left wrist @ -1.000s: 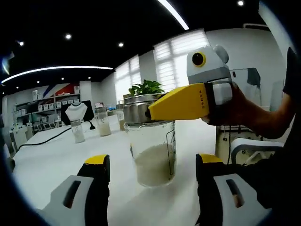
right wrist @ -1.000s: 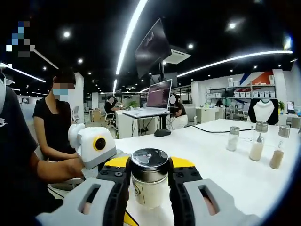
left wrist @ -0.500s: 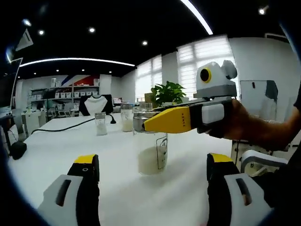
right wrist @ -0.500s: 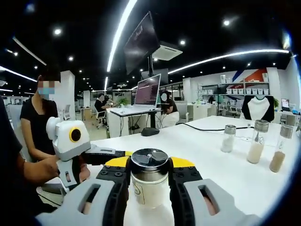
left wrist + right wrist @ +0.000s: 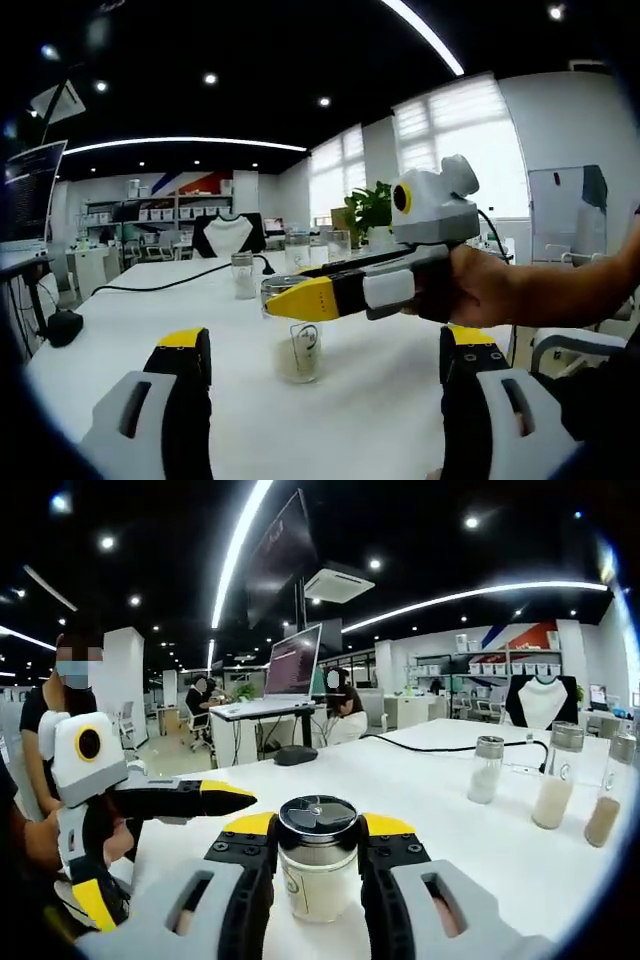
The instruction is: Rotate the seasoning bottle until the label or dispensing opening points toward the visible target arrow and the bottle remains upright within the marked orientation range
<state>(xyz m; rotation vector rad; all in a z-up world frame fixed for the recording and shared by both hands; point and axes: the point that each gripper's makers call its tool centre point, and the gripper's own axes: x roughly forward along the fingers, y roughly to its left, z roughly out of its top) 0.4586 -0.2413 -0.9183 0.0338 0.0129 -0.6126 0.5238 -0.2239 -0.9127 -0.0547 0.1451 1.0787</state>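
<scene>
Between right gripper [image 5: 318, 872] jaws: seasoning bottle [image 5: 318, 865], metal-capped.

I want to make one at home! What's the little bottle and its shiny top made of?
The seasoning bottle looks like clear glass, or maybe clear plastic: you can see pale powder through its wall. Its cap looks like polished metal, since it's silvery-dark and mirrors the ceiling lights. The right gripper holding it seems to be hard plastic, with black and yellow fingers.

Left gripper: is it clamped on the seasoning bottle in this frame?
No. The left gripper is open and apart from the seasoning bottle, while the right gripper grips that bottle below its metal cap.
</scene>
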